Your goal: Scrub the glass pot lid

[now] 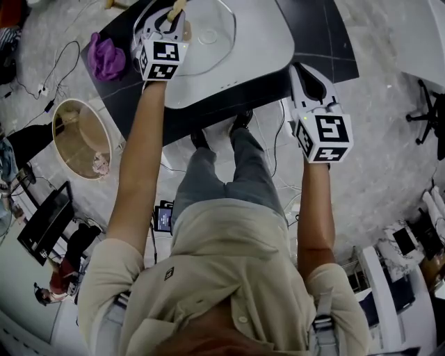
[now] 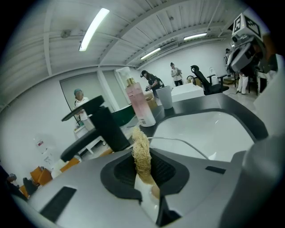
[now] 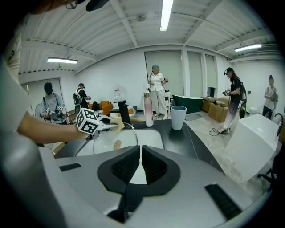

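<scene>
The glass pot lid [image 1: 208, 52] lies in the white sink [image 1: 264, 52], its knob [image 1: 207, 36] facing up. My left gripper [image 1: 174, 17] hangs over the lid's left side, shut on a tan loofah scrubber [image 1: 178, 10]. In the left gripper view the scrubber [image 2: 141, 153] sticks up between the jaws, with the lid's rim [image 2: 187, 143] just beyond. My right gripper [image 1: 306, 73] is off the sink's right front corner, jaws together and holding nothing. From the right gripper [image 3: 140, 156] view, the lid's rim [image 3: 132, 131], its knob [image 3: 117, 144] and the left gripper [image 3: 113, 125] are visible.
A black counter [image 1: 327, 35] surrounds the sink. A purple cloth [image 1: 106, 57] lies on its left end. A black faucet [image 3: 123, 113], a pink bottle [image 3: 148, 109] and a grey cup [image 3: 178, 117] stand behind the sink. Several people stand farther back.
</scene>
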`<action>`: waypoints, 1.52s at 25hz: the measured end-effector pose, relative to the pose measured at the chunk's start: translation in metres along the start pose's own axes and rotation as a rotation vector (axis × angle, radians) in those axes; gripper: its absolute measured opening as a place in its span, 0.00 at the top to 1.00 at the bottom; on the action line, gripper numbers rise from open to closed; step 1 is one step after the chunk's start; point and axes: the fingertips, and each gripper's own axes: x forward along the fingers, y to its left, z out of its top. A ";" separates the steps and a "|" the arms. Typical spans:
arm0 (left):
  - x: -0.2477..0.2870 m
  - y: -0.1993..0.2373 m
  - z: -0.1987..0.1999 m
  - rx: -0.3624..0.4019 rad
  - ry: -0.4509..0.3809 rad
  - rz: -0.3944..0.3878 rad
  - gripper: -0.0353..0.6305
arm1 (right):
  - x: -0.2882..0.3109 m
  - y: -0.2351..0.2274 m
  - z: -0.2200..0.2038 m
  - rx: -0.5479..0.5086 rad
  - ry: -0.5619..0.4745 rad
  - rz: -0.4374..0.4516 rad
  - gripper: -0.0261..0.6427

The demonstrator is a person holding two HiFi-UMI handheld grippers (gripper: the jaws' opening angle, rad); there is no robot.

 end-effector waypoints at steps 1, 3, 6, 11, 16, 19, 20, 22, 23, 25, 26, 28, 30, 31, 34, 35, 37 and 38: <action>0.006 -0.014 0.002 0.000 0.002 -0.027 0.86 | -0.002 -0.003 -0.003 0.005 0.003 -0.006 0.92; 0.017 -0.047 0.008 0.006 0.003 -0.094 0.86 | -0.005 -0.007 -0.007 0.015 0.008 -0.019 0.92; 0.027 -0.104 0.022 0.040 -0.007 -0.207 0.86 | -0.011 -0.014 -0.011 0.031 0.011 -0.037 0.92; 0.036 -0.160 0.032 0.059 -0.014 -0.309 0.86 | -0.011 -0.025 -0.021 0.054 0.016 -0.056 0.92; 0.041 -0.159 0.024 0.042 -0.013 -0.306 0.86 | -0.003 -0.025 -0.033 0.062 0.024 -0.059 0.92; 0.039 -0.148 0.026 0.042 -0.016 -0.293 0.86 | -0.002 -0.021 -0.029 0.060 0.025 -0.055 0.92; 0.038 -0.143 0.027 0.042 -0.015 -0.287 0.86 | -0.001 -0.020 -0.027 0.058 0.024 -0.053 0.92; 0.036 -0.131 0.023 0.037 -0.010 -0.271 0.86 | 0.000 -0.017 -0.023 0.052 0.022 -0.047 0.92; 0.035 -0.123 0.018 0.034 -0.004 -0.260 0.86 | 0.002 -0.015 -0.022 0.048 0.022 -0.044 0.92; 0.030 -0.102 0.006 0.031 0.011 -0.230 0.86 | 0.005 -0.010 -0.019 0.040 0.024 -0.037 0.92; 0.028 -0.088 -0.001 0.030 0.022 -0.210 0.86 | 0.007 -0.007 -0.018 0.037 0.025 -0.033 0.92; 0.019 -0.053 -0.019 0.030 0.051 -0.147 0.86 | 0.013 0.000 -0.016 0.027 0.028 -0.020 0.92; 0.005 -0.008 -0.036 0.022 0.081 -0.059 0.86 | 0.019 0.007 -0.013 0.017 0.030 -0.004 0.92; -0.004 0.015 -0.043 0.014 0.092 -0.012 0.86 | 0.022 0.012 -0.012 0.014 0.030 0.004 0.92; -0.031 0.070 -0.055 -0.011 0.097 0.097 0.86 | 0.032 0.027 -0.006 0.003 0.029 0.028 0.92; -0.038 0.081 -0.057 -0.015 0.094 0.117 0.86 | 0.035 0.032 -0.005 -0.002 0.029 0.036 0.92; -0.047 0.091 -0.060 -0.017 0.090 0.132 0.86 | 0.041 0.041 -0.002 -0.009 0.029 0.052 0.92; -0.049 0.093 -0.062 -0.017 0.091 0.132 0.86 | 0.044 0.045 0.000 -0.013 0.030 0.059 0.92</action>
